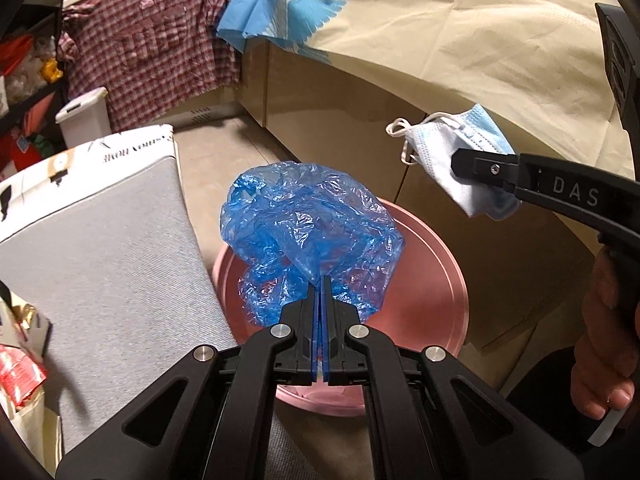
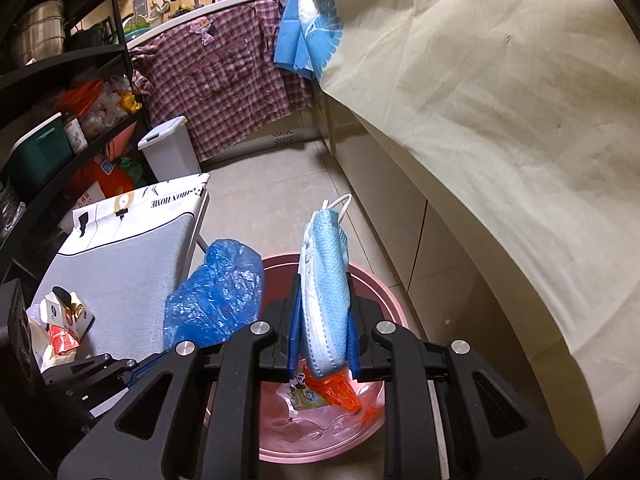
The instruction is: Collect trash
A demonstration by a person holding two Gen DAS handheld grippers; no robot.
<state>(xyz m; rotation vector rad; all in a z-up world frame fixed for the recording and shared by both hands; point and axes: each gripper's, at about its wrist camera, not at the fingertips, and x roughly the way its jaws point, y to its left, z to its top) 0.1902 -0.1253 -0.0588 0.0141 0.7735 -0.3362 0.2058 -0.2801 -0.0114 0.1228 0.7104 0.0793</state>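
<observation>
The crumpled blue plastic bag (image 1: 308, 236) is pinched at its gathered neck by the left gripper (image 1: 321, 300), whose jaws are pressed together on the film; the bulk of the bag billows forward of the fingertips and hangs directly over the pink basin (image 1: 432, 280). The disposable face mask (image 2: 326, 292) is carried edge-on between the jaws of the right gripper (image 2: 325, 320), its long axis running along the fingers and its white ear loops projecting past the tips; the jaws stand a little apart around it, and whether the pads press on it cannot be told. The mask is positioned above the basin's nearer half, where an orange wrapper (image 2: 340, 392) and a printed packet (image 2: 304, 394) already lie. Both items are judged ready for release, the mask being the nearer to dropping. The basin rests on a tiled floor (image 2: 256, 184) between a grey-topped table (image 2: 124, 264) and beige cabinets draped with a cream cloth (image 2: 500, 120).
</observation>
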